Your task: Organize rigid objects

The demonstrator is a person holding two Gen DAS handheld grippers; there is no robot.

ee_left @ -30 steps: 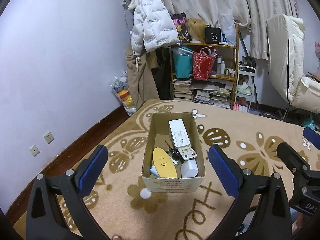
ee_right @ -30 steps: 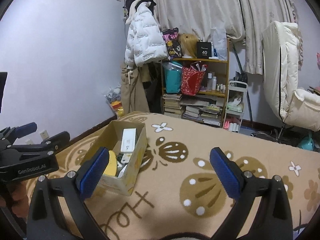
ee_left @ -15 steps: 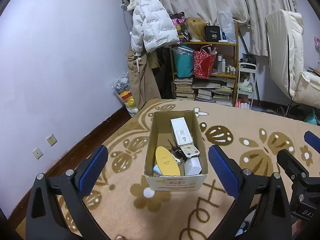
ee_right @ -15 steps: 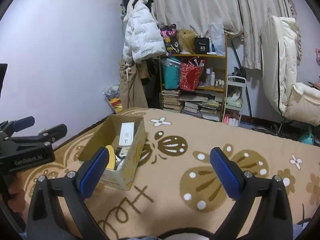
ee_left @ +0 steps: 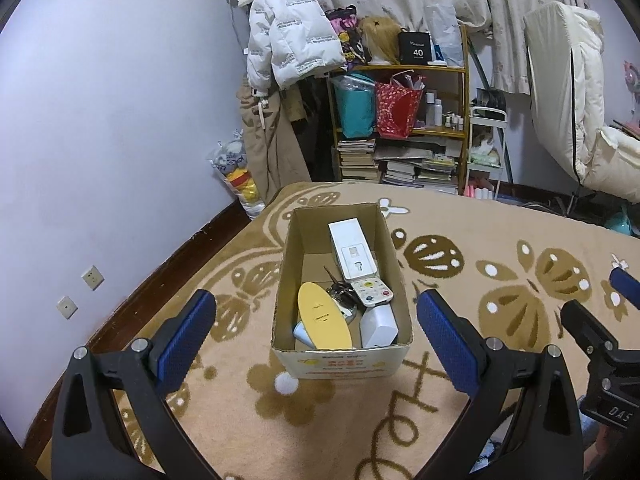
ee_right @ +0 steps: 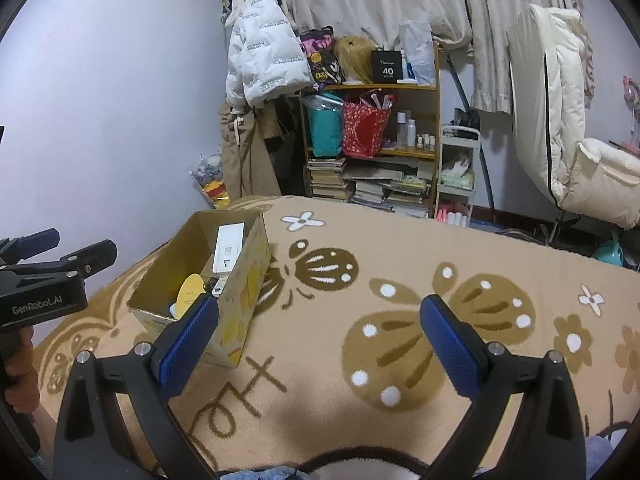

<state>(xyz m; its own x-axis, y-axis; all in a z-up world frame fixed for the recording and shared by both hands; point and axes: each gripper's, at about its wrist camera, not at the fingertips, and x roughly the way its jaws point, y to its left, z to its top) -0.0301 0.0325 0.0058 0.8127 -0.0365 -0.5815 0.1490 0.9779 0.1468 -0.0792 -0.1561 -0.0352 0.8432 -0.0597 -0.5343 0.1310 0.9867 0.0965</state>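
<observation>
Left wrist view: the left gripper (ee_left: 316, 334) hangs over a tan blanket with brown butterfly and flower patterns (ee_left: 480, 248), its blue-padded fingers (ee_left: 186, 336) spread wide with nothing between them. An open cardboard box with a printed white front (ee_left: 340, 364) stands at the middle of the frame, seen between the two pads without touching either. Inside it, a long white rectangular device (ee_left: 352, 250) leans along the 1 o'clock side, a small white remote control with coloured buttons (ee_left: 374, 291) lies just below it, a yellow oval plastic piece (ee_left: 323, 316) tilts at the 7 o'clock corner, and a white rounded block (ee_left: 379, 326) sits at 5 o'clock. A dark tangle of metal bits (ee_left: 340, 294) in the middle is too small to identify, and a pale blue item (ee_left: 303, 332) is mostly hidden under the yellow oval. At 3 to 4 o'clock the right gripper (ee_left: 600, 328) is cut off by the frame edge.

Right wrist view: the right gripper (ee_right: 318, 336) is likewise spread wide and empty over the blanket. The box stands at 9 o'clock, partly covered by the left pad (ee_right: 188, 338); only part of its contents shows. The left gripper's black body enters at the 9 o'clock edge. A wooden shelf of books and bags (ee_right: 372, 152) and a white puffer jacket (ee_right: 264, 60) fill 12 o'clock.
</observation>
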